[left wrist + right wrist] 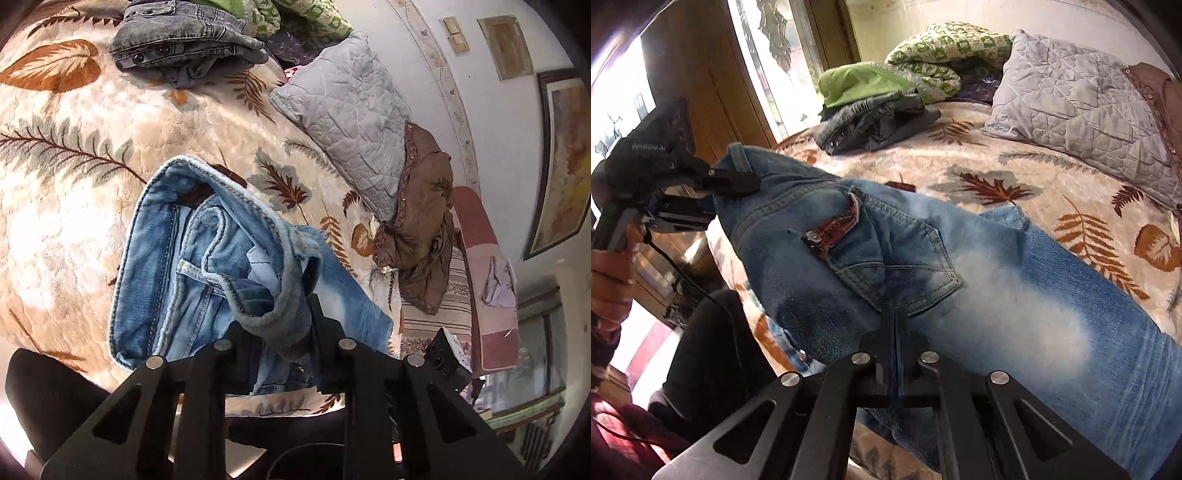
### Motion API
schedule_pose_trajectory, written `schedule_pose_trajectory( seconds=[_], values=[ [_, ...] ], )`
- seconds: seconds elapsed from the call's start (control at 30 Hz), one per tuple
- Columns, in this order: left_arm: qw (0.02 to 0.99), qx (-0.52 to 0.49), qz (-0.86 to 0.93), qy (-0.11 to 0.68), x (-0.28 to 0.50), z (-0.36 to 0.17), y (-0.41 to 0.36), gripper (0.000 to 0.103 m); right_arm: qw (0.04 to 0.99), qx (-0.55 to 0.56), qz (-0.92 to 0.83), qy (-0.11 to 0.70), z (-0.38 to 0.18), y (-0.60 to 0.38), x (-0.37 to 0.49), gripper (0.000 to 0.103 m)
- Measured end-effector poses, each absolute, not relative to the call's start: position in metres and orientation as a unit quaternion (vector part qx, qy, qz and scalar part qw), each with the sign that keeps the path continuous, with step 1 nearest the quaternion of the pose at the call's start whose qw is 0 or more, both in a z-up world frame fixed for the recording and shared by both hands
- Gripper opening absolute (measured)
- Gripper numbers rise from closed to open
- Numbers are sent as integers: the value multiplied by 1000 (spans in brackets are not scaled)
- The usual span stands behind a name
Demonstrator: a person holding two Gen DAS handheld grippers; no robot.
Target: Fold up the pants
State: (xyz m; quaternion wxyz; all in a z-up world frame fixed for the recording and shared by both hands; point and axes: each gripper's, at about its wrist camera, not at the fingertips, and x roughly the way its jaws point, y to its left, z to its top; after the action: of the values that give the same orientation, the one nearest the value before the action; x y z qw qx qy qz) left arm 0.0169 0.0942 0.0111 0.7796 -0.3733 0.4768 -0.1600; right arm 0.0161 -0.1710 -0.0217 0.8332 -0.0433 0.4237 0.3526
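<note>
Light blue jeans [960, 295] are held up over the leaf-patterned bed cover [997, 166], back pocket facing the right wrist camera, legs trailing onto the bed at right. My left gripper [280, 332] is shut on the bunched waistband [236, 258]; it also shows in the right wrist view [731, 184] at the left, clamped on the waistband corner. My right gripper [895, 325] is shut on the jeans just below the back pocket [905, 273].
Folded grey jeans [184, 40] lie stacked at the far side of the bed, with green cloth [864, 85] on top. A grey quilted pillow [351, 118] and a brown garment [424, 229] lie toward the wall. A wooden door and window stand at left.
</note>
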Motion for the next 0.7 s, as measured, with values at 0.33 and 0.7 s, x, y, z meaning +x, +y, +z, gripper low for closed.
schedule_pose_trajectory(
  seconds=[0.33, 0.7],
  values=[
    [713, -435, -191, 515, -34, -57, 129, 25, 806, 45, 340, 482, -58, -207, 13, 8],
    [857, -198, -173, 444, -8, 28, 55, 81, 835, 190, 220, 467, -73, -288, 31, 24]
  ],
)
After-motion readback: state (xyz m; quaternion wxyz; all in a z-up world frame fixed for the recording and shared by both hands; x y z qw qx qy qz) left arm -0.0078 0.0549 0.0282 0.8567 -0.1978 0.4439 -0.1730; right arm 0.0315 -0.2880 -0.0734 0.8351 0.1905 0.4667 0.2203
